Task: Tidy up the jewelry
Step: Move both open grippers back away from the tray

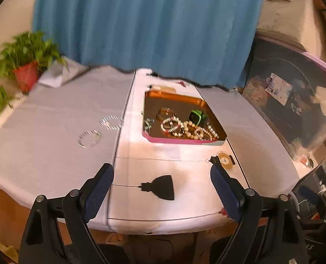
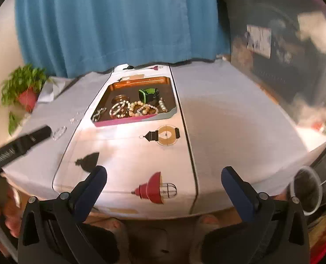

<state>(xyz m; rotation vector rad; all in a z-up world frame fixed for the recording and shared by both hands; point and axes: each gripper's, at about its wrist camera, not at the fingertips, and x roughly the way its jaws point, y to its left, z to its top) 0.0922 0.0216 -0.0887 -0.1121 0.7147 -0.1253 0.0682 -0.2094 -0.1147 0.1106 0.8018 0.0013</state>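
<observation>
A pink-rimmed tray [image 1: 174, 140] [image 2: 123, 121] on the cloth-covered table holds pearl bracelets [image 1: 185, 128] [image 2: 138, 109], a green watch [image 1: 197, 117] [image 2: 148, 94], a clear bangle [image 1: 165, 112] and a dark chain [image 1: 148, 123]. Two sparkly bracelets [image 1: 89, 138] [image 1: 111, 122] lie on the cloth left of the tray; one shows in the right wrist view [image 2: 59, 132]. My left gripper [image 1: 161, 176] is open and empty above the table's near edge. My right gripper [image 2: 164, 176] is open and empty, also at the near edge. The left gripper's finger [image 2: 38, 134] reaches in from the left.
A potted plant [image 1: 26, 66] [image 2: 24, 90] stands at the table's far left. A blue curtain [image 1: 145, 22] hangs behind. A dark cluttered cabinet [image 1: 295, 101] stands on the right. A clear ring-shaped object [image 2: 306, 190] sits off the table's right edge.
</observation>
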